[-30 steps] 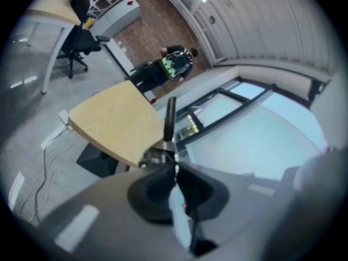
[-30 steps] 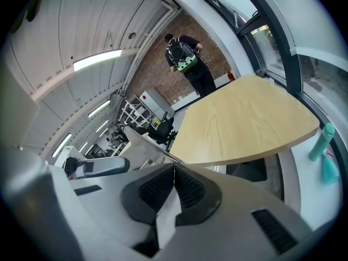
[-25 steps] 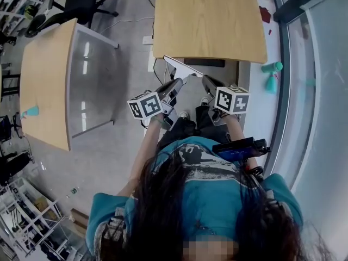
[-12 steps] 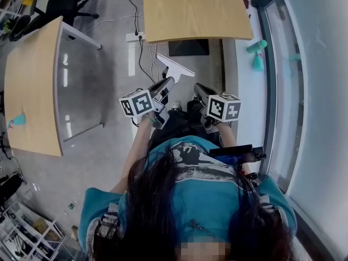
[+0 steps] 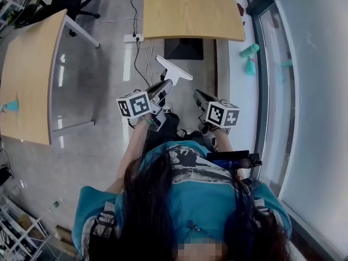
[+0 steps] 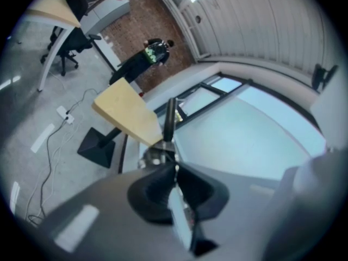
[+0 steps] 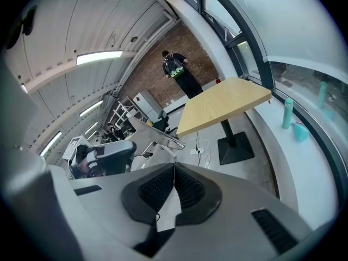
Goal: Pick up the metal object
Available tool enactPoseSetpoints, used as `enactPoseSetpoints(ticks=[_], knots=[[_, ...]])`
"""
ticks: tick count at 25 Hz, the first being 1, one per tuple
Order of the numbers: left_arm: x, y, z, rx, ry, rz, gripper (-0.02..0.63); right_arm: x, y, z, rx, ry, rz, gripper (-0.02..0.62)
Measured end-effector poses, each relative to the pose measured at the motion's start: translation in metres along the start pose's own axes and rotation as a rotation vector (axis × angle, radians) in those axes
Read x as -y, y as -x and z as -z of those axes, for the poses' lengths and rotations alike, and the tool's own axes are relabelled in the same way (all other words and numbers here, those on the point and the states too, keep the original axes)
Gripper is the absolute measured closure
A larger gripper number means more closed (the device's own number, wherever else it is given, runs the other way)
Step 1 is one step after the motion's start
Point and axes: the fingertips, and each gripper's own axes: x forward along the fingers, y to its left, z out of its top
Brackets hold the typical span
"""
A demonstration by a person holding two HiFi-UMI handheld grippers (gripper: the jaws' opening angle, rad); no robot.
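Observation:
The metal object (image 5: 174,69) is a flat silvery plate with a handle stub, held up in the air in front of the person. My left gripper (image 5: 165,84) is shut on its lower end. In the left gripper view the metal object (image 6: 169,118) shows edge-on, rising from between the closed pads of my left gripper (image 6: 175,165). My right gripper (image 5: 197,94) is to the right, apart from the plate, its jaws shut with nothing between them. The right gripper view shows my right gripper (image 7: 174,170) closed, with the metal object (image 7: 155,135) off to the left.
A wooden table (image 5: 187,10) on a black base (image 5: 184,49) stands ahead. A second wooden table (image 5: 27,75) is at the left. Cables and a power strip (image 5: 133,37) lie on the floor. Teal bottles (image 5: 249,50) stand by the glass wall at right. A person (image 7: 179,72) stands far off.
The head view has shifted, so the table ahead and the floor sit differently in frame. Both grippers keep their stance, and the metal object stays in the left gripper.

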Motion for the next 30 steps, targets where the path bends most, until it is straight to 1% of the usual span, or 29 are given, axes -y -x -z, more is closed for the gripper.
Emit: enactPoseSetpoints(ticks=[5,9,13,16,19,25,30], knots=[[0.044,0.02,0.054,0.058,-0.005,-0.003,0.589,0.003,0.059,0.036,0.021,0.03,-0.04,0.581],[0.074,0.029,0.106,0.074,-0.001,-0.007,0.589,0.014,0.098,0.068,0.013,0.046,-0.058,0.583],[0.092,0.047,0.159,0.08,-0.001,-0.035,0.589,0.017,0.133,0.106,0.004,0.062,-0.087,0.583],[0.099,0.057,0.19,0.087,0.007,-0.045,0.589,0.019,0.151,0.126,-0.002,0.074,-0.101,0.583],[0.103,0.063,0.199,0.096,0.014,-0.052,0.589,0.016,0.158,0.129,-0.005,0.083,-0.11,0.583],[0.107,0.072,0.197,0.124,0.001,-0.078,0.589,0.01,0.162,0.127,-0.005,0.11,-0.128,0.583],[0.113,0.076,0.204,0.143,-0.009,-0.071,0.589,0.009,0.174,0.131,0.006,0.128,-0.136,0.583]])
